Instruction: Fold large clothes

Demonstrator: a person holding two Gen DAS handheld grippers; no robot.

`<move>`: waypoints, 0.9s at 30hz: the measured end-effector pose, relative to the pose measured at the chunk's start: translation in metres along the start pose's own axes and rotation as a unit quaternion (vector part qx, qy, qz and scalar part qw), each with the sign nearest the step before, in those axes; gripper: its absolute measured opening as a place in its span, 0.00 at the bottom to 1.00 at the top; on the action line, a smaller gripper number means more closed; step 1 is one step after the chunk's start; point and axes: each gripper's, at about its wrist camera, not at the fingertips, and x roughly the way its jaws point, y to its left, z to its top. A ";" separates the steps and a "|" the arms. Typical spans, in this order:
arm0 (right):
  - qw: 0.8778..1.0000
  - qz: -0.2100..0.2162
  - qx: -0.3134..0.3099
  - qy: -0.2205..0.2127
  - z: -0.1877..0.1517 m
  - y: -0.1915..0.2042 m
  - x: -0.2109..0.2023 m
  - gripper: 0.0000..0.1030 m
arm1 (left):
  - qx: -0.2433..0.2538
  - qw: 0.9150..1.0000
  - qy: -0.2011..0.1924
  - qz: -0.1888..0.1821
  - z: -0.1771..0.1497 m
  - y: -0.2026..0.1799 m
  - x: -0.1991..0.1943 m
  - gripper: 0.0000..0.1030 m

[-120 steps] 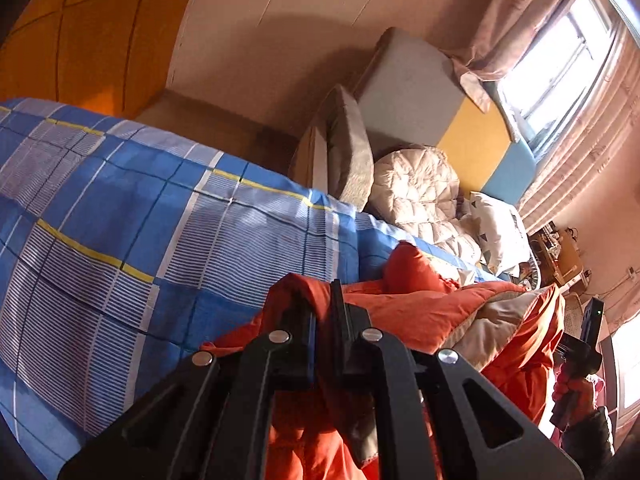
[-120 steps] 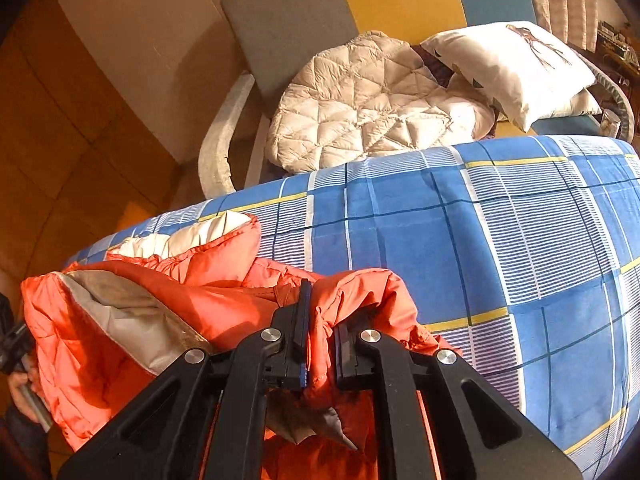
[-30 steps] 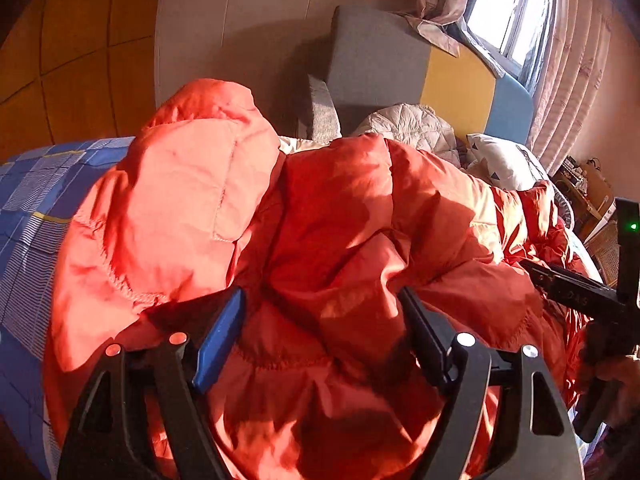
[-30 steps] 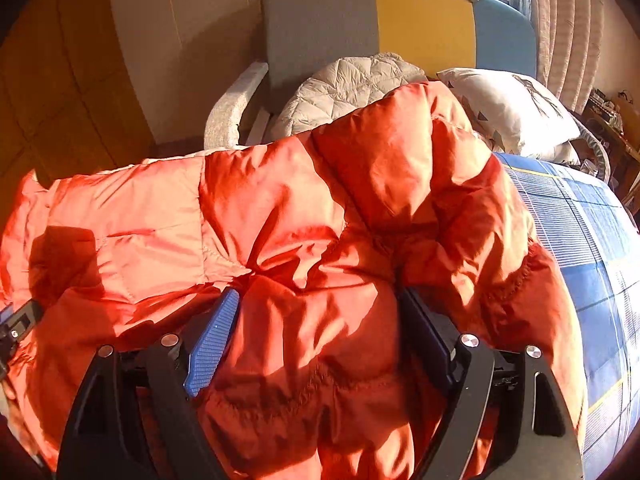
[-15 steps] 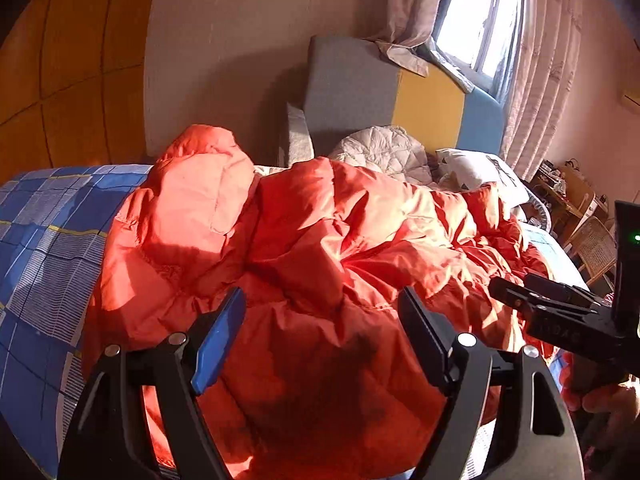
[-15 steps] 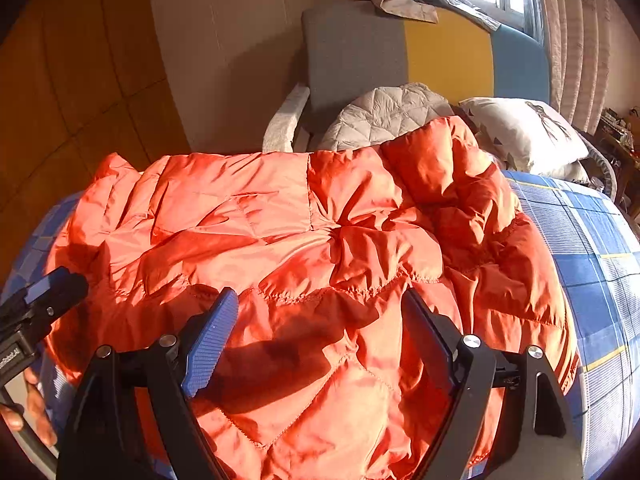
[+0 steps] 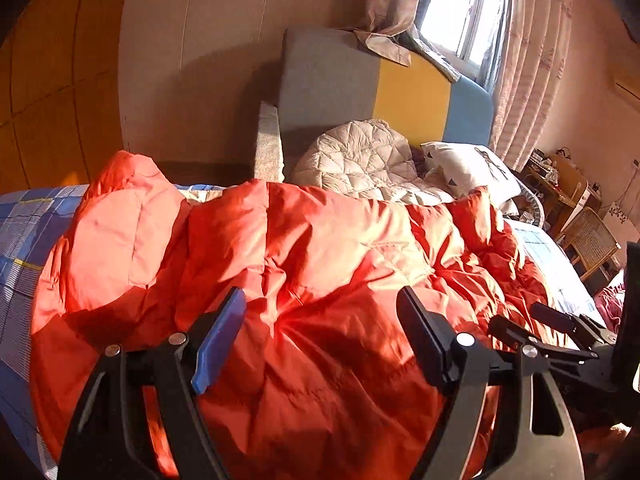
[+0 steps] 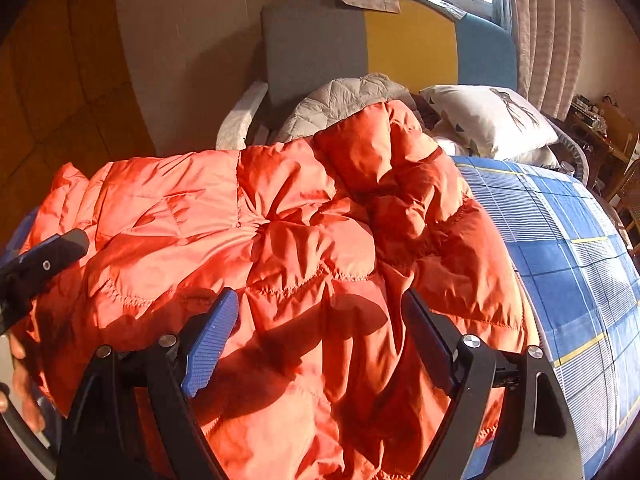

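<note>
One orange puffer jacket (image 7: 320,280) lies on one blue plaid bed (image 8: 568,248). Beyond the bed stand one tri-colour armchair (image 7: 360,84), holding one beige quilted garment (image 7: 360,164), and one white pillow (image 8: 488,120). Two grippers show, left gripper (image 7: 320,340) and right gripper (image 8: 320,340).

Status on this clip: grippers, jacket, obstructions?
Left gripper open, empty. Right gripper open, empty. Orange quilted puffer jacket spread rumpled on blue plaid bedsheet, not folded. Nothing in the way.

No words, labels, brand names or numbers are legible anywhere in either view; the pillow's dark print is only a picture.
</note>
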 end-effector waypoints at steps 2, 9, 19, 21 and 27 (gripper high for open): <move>1.000 -0.002 0.001 -0.001 0.004 0.003 0.006 0.81 | 0.002 1.000 0.003 0.024 0.007 0.010 0.011 0.75; 0.999 0.029 -0.020 -0.025 0.014 0.037 0.014 0.81 | -0.082 0.993 -0.002 0.084 0.005 0.099 0.009 0.73; 0.999 0.020 -0.045 0.006 0.008 0.077 0.056 0.81 | -0.074 0.993 0.029 0.082 -0.027 0.138 0.033 0.70; 0.999 0.013 -0.052 0.008 0.006 0.079 0.064 0.81 | -0.085 0.993 0.028 0.075 -0.030 0.142 0.037 0.70; 0.998 0.017 -0.049 0.024 0.006 0.076 0.064 0.81 | -0.084 0.992 0.037 0.087 -0.033 0.138 0.031 0.69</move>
